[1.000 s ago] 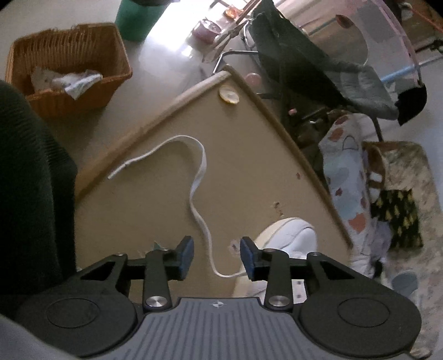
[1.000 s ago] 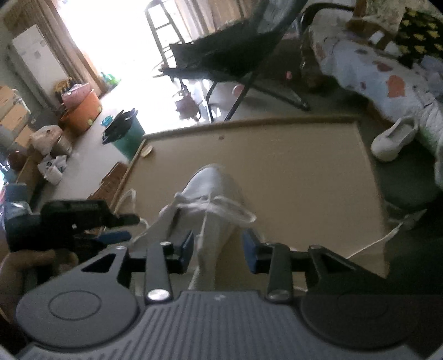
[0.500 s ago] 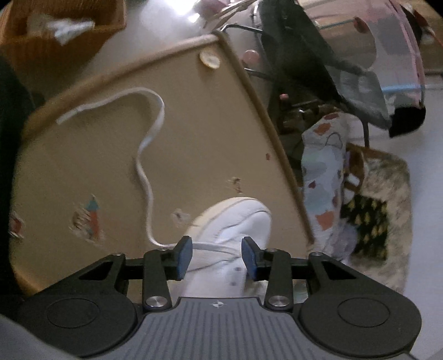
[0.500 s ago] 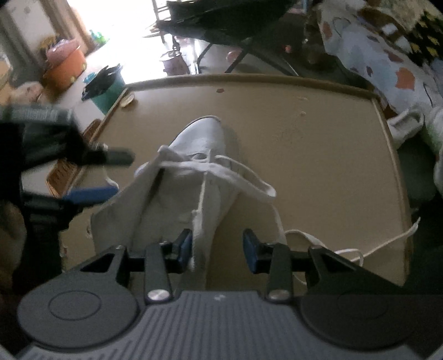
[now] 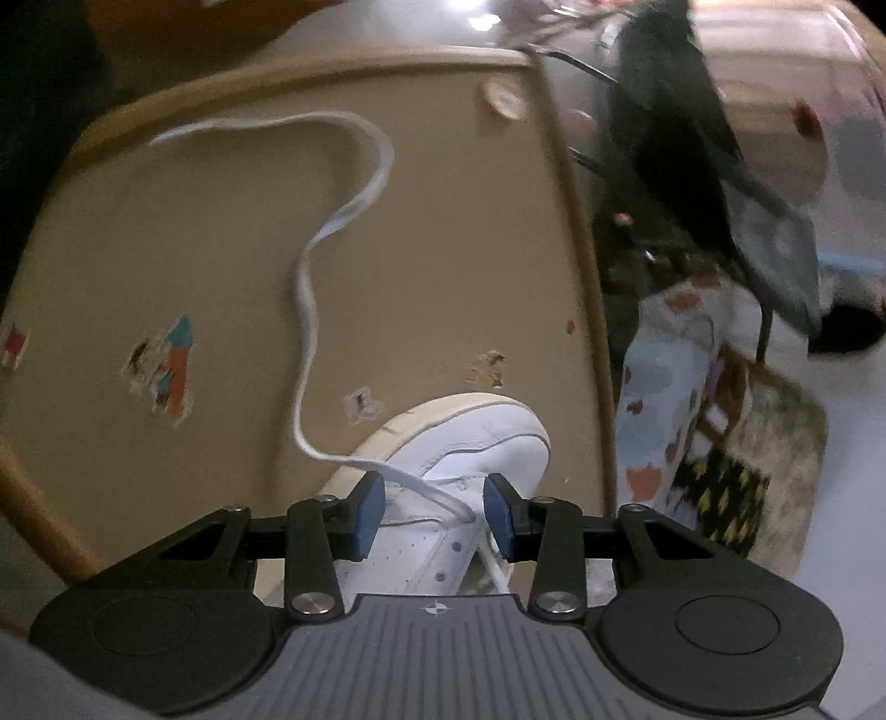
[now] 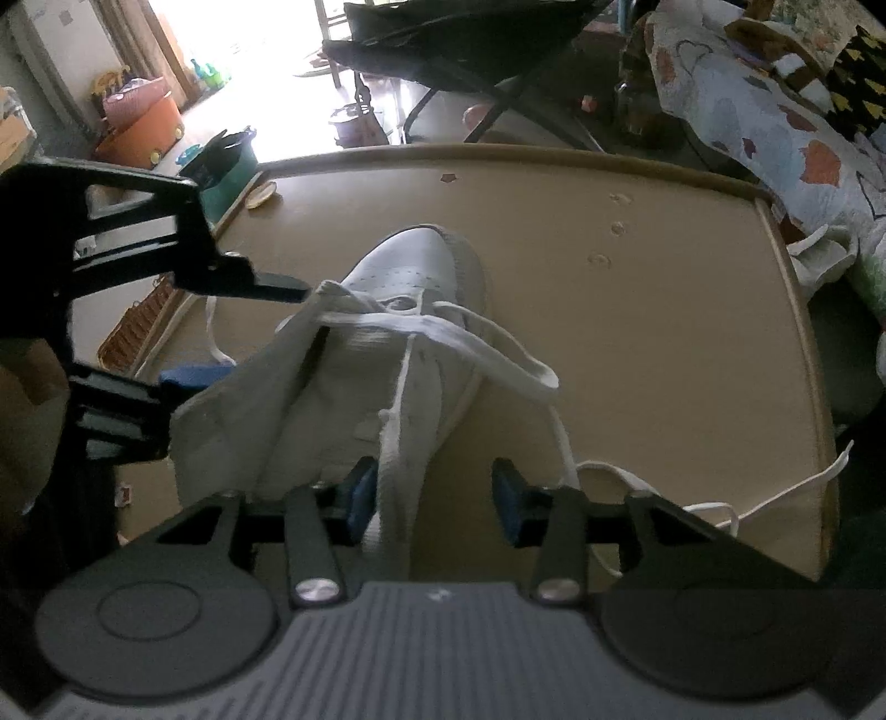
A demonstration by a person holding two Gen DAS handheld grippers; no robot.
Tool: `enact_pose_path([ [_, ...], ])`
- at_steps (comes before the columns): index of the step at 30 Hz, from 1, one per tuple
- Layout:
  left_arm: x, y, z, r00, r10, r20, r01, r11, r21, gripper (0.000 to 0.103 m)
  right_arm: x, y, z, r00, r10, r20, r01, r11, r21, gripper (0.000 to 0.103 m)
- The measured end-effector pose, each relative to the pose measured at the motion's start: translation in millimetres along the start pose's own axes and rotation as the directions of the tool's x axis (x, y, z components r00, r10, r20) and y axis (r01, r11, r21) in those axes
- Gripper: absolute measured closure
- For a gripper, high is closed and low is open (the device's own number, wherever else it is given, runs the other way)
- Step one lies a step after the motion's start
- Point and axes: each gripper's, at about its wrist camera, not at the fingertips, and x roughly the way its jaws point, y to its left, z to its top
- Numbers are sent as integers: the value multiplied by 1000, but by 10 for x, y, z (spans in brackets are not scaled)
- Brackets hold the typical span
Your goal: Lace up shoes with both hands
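Tan tabletop (image 5: 432, 266) w/ raised rim is filling both views, cluttered room beyond. Nearest in L wrist view, left gripper (image 5: 433, 512) is hovering over the white shoe (image 5: 454, 459), jaws apart, pads not pressing anything; lace (image 5: 310, 288) is passing between them, then snaking off toward 11 o'clock across the table. A sec ago only the toe was peeking in at 5 o'clock of that view; now the shoe is sitting centred under the jaws and the view is rolled. In R wrist view, right gripper (image 6: 432, 498) is opening, jaws wider than before, a lace strand running just beside its left pad (image 6: 360, 490), not pinched. Shoe (image 6: 410, 332) is pointing toe to 12 o'clock, looming larger than earlier. Left gripper (image 6: 232, 327) is now at 9 o'clock, fingers either side of the shoe's flank. Farther off: folding chair (image 6: 459, 50), patterned quilt (image 6: 764, 127).
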Motion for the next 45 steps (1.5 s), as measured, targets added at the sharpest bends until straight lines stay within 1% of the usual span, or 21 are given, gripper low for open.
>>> enact_pose_path([
  [2,2,79,-10,1000,-17,11,18,996,-86,55,9,-2,5,1000,2,0,-2,1000,5,57],
  [7,47,200,-45,997,-53,56,64,972,-226,55,10,7,-7,1000,0,5,0,1000,-3,56],
  [8,58,223,-49,996,-60,66,75,965,-251,57,14,4,-10,1000,0,6,0,1000,-3,55],
  [10,83,258,-44,994,-75,80,95,954,-285,59,27,-10,-18,1000,-1,7,1,1000,-3,54],
  [12,97,271,-49,992,-87,90,110,948,-300,60,27,-6,-25,1000,-2,8,2,1000,-6,54],
  [13,107,267,-50,992,-89,93,113,947,-302,62,25,-2,-29,1000,-3,10,3,1000,-9,54],
  [15,125,208,-57,994,-63,85,84,961,-265,78,27,1,-32,1000,-5,12,6,1000,-15,53],
  [17,113,166,-55,996,-39,81,56,975,-216,84,29,2,-36,1000,-11,14,11,1000,-19,52],
  [19,86,162,-41,996,-35,83,49,983,-179,87,32,1,-38,1000,-17,15,17,1000,-23,49],
  [22,63,113,-1,996,-23,83,32,994,-109,93,36,0,-40,1000,-19,15,19,1000,-21,48],
  [24,49,25,11,996,-8,91,11,999,-37,99,26,-27,-35,1000,-18,14,18,1000,-21,48],
  [25,34,-15,18,994,5,107,-6,1000,4,100,20,-34,-34,1000,-17,14,18,1000,-21,48],
  [28,-3,-134,54,991,15,136,-31,993,115,102,19,-37,-38,1000,-19,15,19,1000,-23,47],
  [31,-51,-166,76,989,33,145,-59,982,181,102,21,-42,-39,1000,-19,15,20,1000,-24,47],
  [33,-76,-195,87,987,43,155,-79,969,234,102,22,-40,-40,1000,-20,16,20,999,-26,47],
  [36,-70,-309,123,983,56,176,-114,933,341,102,23,-37,-40,1000,-21,16,22,999,-28,47],
  [39,-63,-418,112,977,82,197,-166,872,460,102,25,-36,-40,1000,-22,17,23,999,-30,47],
  [42,-36,-523,109,971,105,213,-210,800,562,102,26,-34,-35,1000,-25,18,25,999,-37,47],
  [44,-20,-554,142,971,117,210,-221,776,590,102,27,-26,-34,999,-26,19,27,999,-42,46],
  [45,-12,-557,163,971,122,204,-222,772,596,102,26,-21,-34,999,-27,19,28,999,-46,46],
])
